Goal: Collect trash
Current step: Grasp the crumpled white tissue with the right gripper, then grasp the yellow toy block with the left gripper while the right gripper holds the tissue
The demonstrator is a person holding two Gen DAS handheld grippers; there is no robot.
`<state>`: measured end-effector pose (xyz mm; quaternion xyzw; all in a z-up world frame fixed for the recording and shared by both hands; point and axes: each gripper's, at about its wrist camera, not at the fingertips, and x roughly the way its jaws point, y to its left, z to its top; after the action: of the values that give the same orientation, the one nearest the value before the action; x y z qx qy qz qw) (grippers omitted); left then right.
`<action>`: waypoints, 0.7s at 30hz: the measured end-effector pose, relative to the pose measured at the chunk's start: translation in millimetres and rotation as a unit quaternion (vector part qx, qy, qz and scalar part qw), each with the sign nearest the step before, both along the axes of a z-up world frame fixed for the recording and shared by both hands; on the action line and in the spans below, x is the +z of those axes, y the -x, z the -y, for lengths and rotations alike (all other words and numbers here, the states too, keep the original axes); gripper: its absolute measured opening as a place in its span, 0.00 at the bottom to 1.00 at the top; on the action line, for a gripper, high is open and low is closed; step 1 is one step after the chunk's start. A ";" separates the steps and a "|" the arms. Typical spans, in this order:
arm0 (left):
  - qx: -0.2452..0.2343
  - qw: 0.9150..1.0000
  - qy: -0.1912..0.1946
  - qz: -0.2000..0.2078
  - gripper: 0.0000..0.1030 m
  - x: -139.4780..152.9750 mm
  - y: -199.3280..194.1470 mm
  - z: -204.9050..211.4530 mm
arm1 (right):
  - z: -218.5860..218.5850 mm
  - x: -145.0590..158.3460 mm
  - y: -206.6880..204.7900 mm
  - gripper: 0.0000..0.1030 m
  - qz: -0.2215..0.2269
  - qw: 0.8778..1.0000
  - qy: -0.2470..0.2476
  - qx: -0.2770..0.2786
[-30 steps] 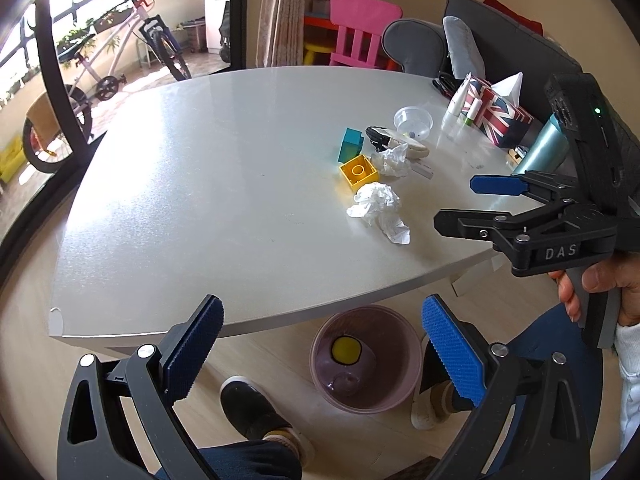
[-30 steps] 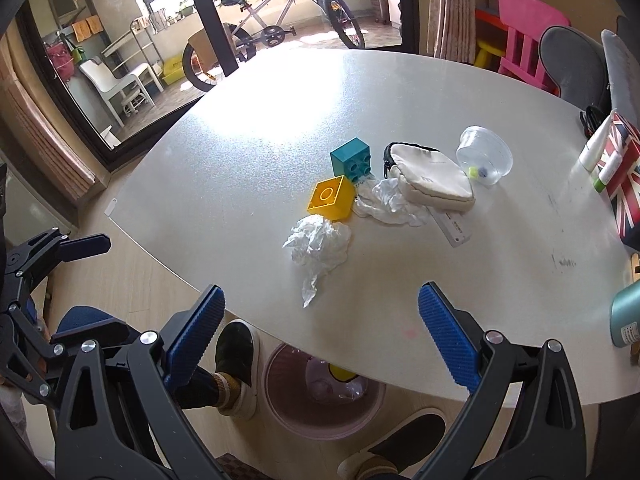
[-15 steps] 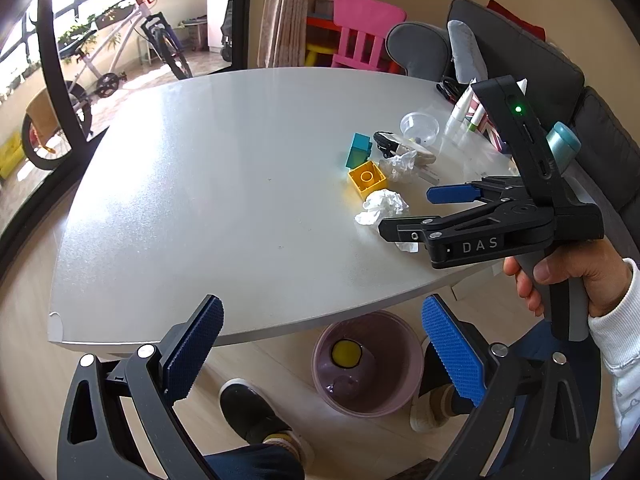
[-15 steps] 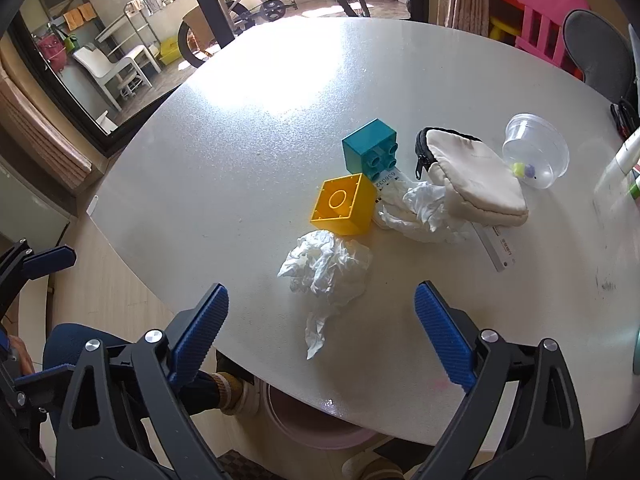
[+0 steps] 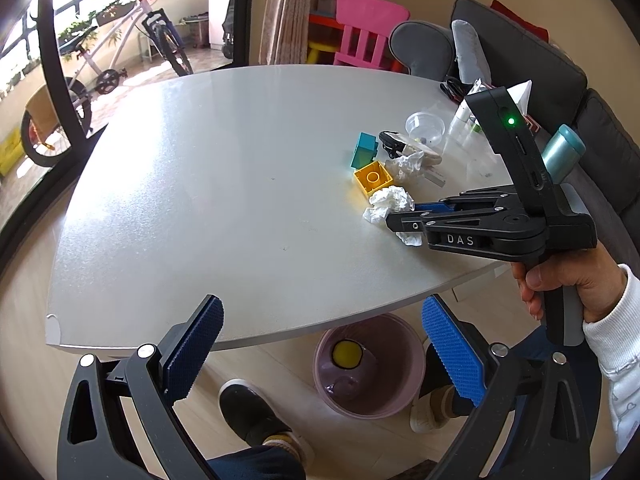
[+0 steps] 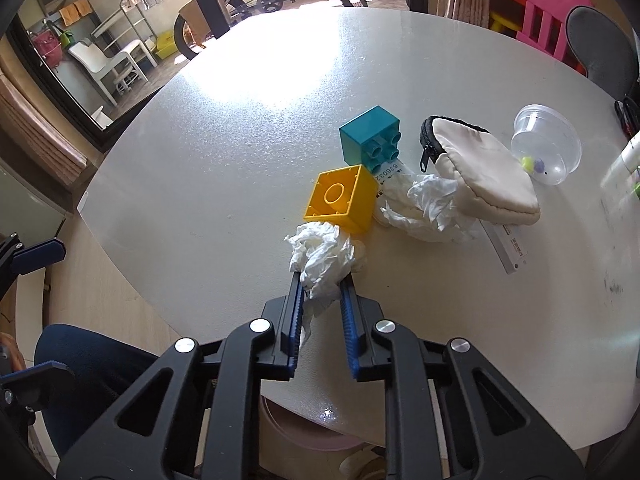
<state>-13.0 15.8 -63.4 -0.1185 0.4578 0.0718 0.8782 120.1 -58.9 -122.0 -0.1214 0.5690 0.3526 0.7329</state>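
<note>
A crumpled white tissue [image 6: 323, 256] lies on the white table [image 6: 240, 152] near its front edge, just in front of a yellow block [image 6: 342, 198]. My right gripper [image 6: 322, 284] is shut on this tissue; it also shows in the left wrist view [image 5: 404, 216], with the tissue [image 5: 390, 202] at its tips. A second crumpled tissue [image 6: 428, 208] lies against a cream pouch [image 6: 484, 176]. My left gripper [image 5: 320, 344] is open and empty, off the table's near edge, above a pink bin [image 5: 370, 364] on the floor.
A teal block [image 6: 370, 138], a clear plastic cup [image 6: 546, 148], a ruler [image 6: 506, 246] and a teal bottle [image 5: 562, 152] are on the table. A yellow item lies in the bin. The person's feet [image 5: 256, 412] stand beside the bin. A sofa [image 5: 560, 72] lies beyond the table.
My right gripper moved forward onto the near tissue and closed from wide open to shut on it. My left gripper stayed open by the table edge.
</note>
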 end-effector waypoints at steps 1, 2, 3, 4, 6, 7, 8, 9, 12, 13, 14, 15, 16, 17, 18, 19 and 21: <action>-0.001 1.000 0.000 0.000 0.93 -0.3 -0.7 -0.2 | 1.5 1.2 0.3 0.16 0.001 1.000 -0.002 -0.001; -0.003 1.000 0.000 0.001 0.93 0.0 -1.8 0.0 | 3.0 2.6 0.9 0.16 0.002 1.000 -0.003 -0.001; -0.004 1.000 0.000 0.001 0.93 0.2 -3.4 -0.1 | 5.4 4.2 1.3 0.16 0.003 1.000 -0.005 -0.002; -0.005 1.000 0.000 0.001 0.93 0.4 -4.8 0.0 | 9.2 5.9 1.4 0.16 0.004 1.000 -0.008 -0.003; -0.007 1.000 -0.001 0.002 0.93 0.9 -8.0 0.5 | 15.4 10.8 3.4 0.15 0.008 1.000 -0.012 -0.006; -0.009 1.000 -0.001 0.002 0.93 1.0 -8.8 0.8 | 18.2 13.8 4.0 0.15 0.009 1.000 -0.015 -0.008; -0.011 1.000 -0.002 0.002 0.93 1.2 -10.7 1.0 | 20.1 17.3 5.2 0.15 0.012 1.000 -0.018 -0.010; -0.012 1.000 -0.001 0.003 0.93 1.4 -12.5 1.2 | 21.7 20.2 4.8 0.15 0.015 1.000 -0.020 -0.012; -0.017 1.000 0.000 0.004 0.93 2.0 -18.4 1.6 | 32.8 28.2 5.6 0.15 0.022 0.999 -0.024 -0.019; -0.018 1.000 0.000 0.004 0.93 2.0 -20.6 2.2 | 36.6 30.4 5.0 0.15 0.025 0.999 -0.024 -0.021; -0.018 1.000 0.000 0.005 0.93 2.2 -22.9 2.2 | 39.7 32.1 4.7 0.15 0.028 0.999 -0.024 -0.023; -0.019 1.000 0.000 0.005 0.93 2.4 -25.2 2.8 | 43.0 34.4 5.5 0.15 0.029 0.999 -0.023 -0.026; -0.021 1.000 0.000 0.004 0.93 2.4 -27.7 3.6 | 46.3 36.1 4.8 0.15 0.031 0.999 -0.023 -0.029; -0.022 1.000 0.000 0.003 0.93 2.4 -30.5 4.2 | 49.4 37.7 4.1 0.15 0.033 0.999 -0.022 -0.031; -0.024 1.000 0.000 0.003 0.93 2.2 -33.2 4.5 | 52.7 39.1 3.2 0.15 0.035 0.999 -0.021 -0.034; -0.025 1.000 -0.001 0.003 0.93 2.3 -36.7 5.6 | 56.1 40.8 2.4 0.15 0.038 0.998 -0.021 -0.037; -0.027 1.000 -0.002 0.002 0.93 2.3 -42.9 5.3 | 61.9 43.6 2.1 0.15 0.040 0.998 -0.022 -0.040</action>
<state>29.8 10.5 -61.1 -0.1049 0.4588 0.0487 0.8810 118.0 -120.8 -78.4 -0.0966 0.5356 0.3303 0.7712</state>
